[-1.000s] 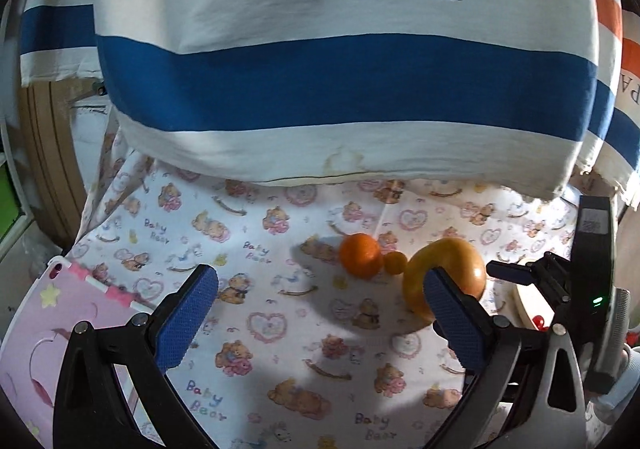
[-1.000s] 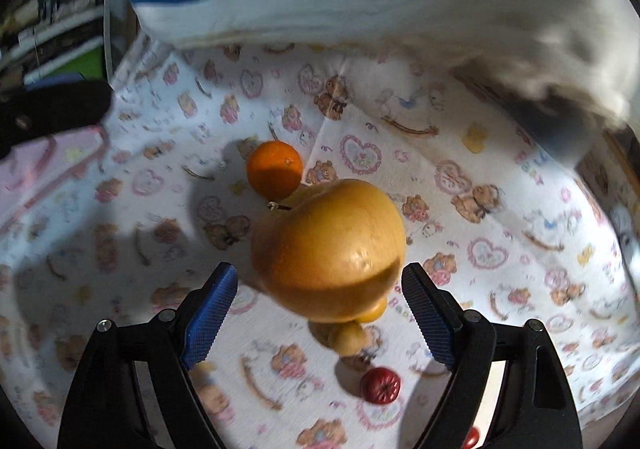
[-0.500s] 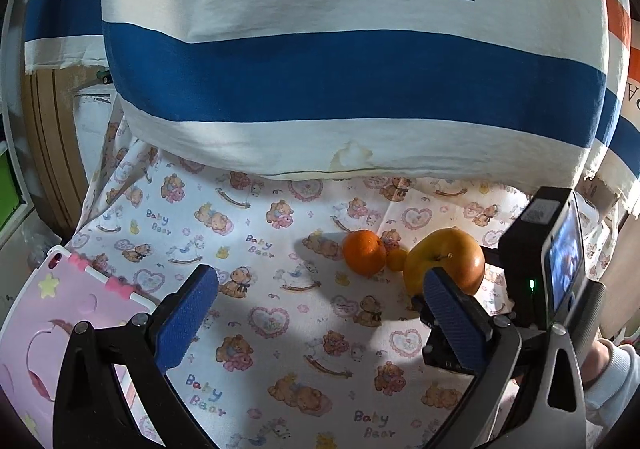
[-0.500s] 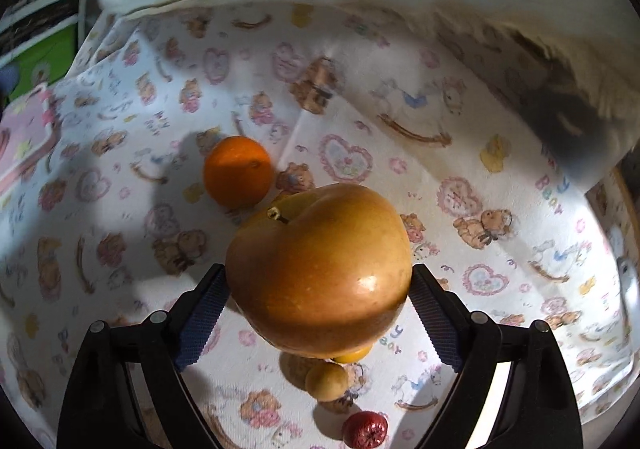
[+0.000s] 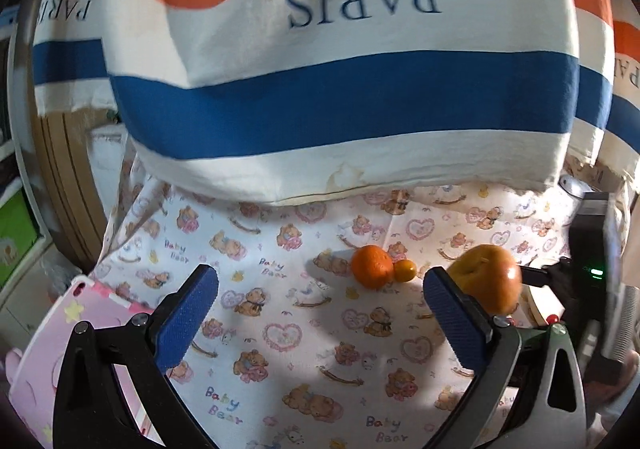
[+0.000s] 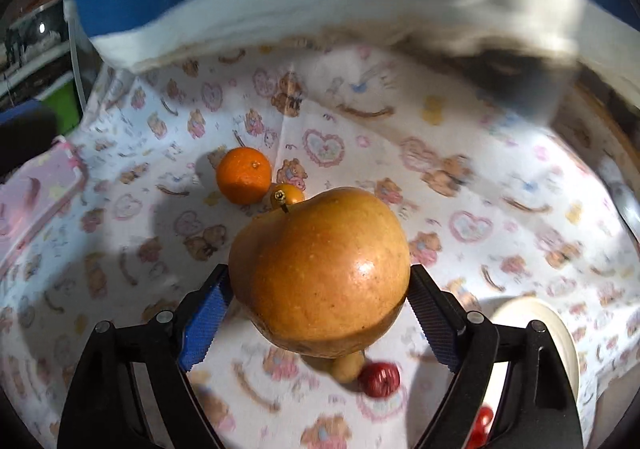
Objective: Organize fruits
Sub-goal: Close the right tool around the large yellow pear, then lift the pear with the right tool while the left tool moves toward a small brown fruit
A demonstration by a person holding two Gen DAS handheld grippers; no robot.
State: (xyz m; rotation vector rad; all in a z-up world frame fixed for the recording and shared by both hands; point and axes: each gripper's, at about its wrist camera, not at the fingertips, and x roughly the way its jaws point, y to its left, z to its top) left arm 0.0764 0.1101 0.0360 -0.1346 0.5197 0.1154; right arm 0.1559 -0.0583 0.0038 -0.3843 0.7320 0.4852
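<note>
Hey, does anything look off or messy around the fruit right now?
Nothing spilled or damaged. The right gripper holds the big yellow-orange fruit off the cloth. An orange and a tiny orange fruit sit touching; a red fruit lies loose beside the plate.

A home: teddy-bear baby sheet (image 5: 280, 333) (printed "Baby Bear"), pink play mat (image 5: 60, 353), striped towel (image 5: 320, 97).

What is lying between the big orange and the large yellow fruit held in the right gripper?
A small kumquat-like fruit lies there, touching the orange; the held large fruit hides its lower edge. The right wrist view shows it best.
</note>
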